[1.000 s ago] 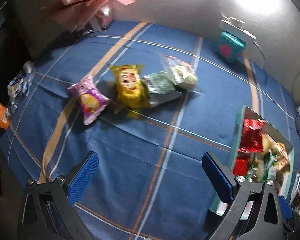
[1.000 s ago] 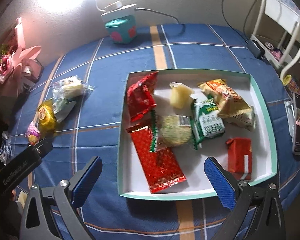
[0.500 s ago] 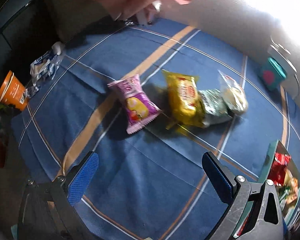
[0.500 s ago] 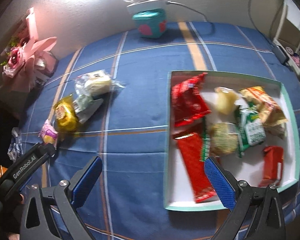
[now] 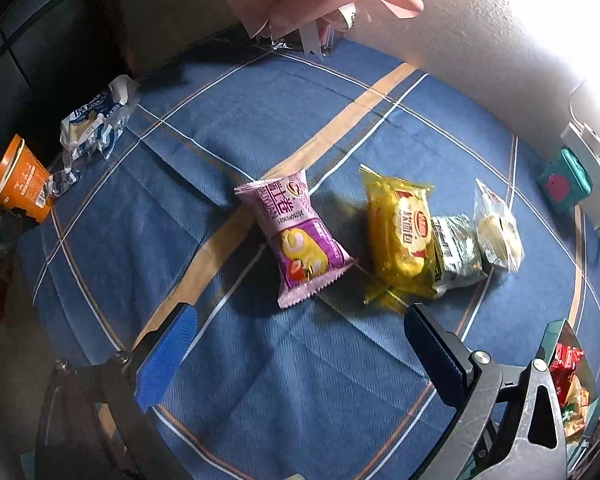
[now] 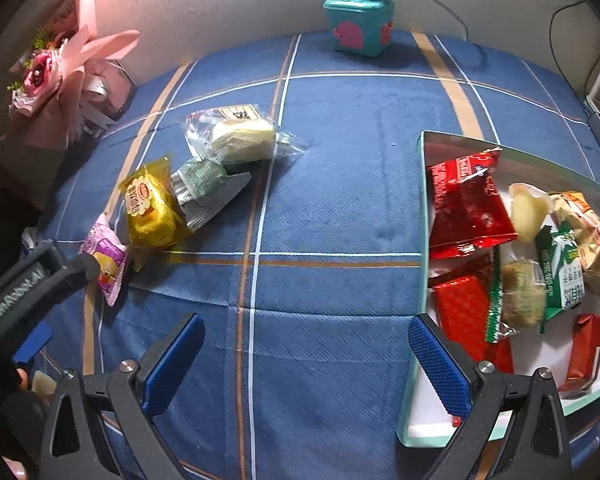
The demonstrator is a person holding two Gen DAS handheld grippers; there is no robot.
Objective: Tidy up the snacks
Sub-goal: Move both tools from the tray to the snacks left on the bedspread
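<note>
On the blue plaid cloth lie a purple snack pack (image 5: 296,240), a yellow pack (image 5: 400,236), a green-silver pack (image 5: 456,252) and a clear bag with a pale cake (image 5: 498,232). They also show in the right wrist view: purple pack (image 6: 106,256), yellow pack (image 6: 152,204), green-silver pack (image 6: 204,188), cake bag (image 6: 240,138). My left gripper (image 5: 296,356) is open and empty, just short of the purple pack. My right gripper (image 6: 306,360) is open and empty over bare cloth, left of the teal-rimmed box (image 6: 422,216) holding several snacks.
A pink bouquet (image 6: 56,76) stands at the back left. A teal container (image 6: 358,24) with a white charger sits by the wall. An orange cup (image 5: 18,178) and a crumpled blue-white wrapper (image 5: 94,124) lie at the cloth's left edge.
My left gripper has swung left and closer to the loose packs; the purple pack is now centred ahead. My right gripper has moved left, so the box now sits at the right edge.
</note>
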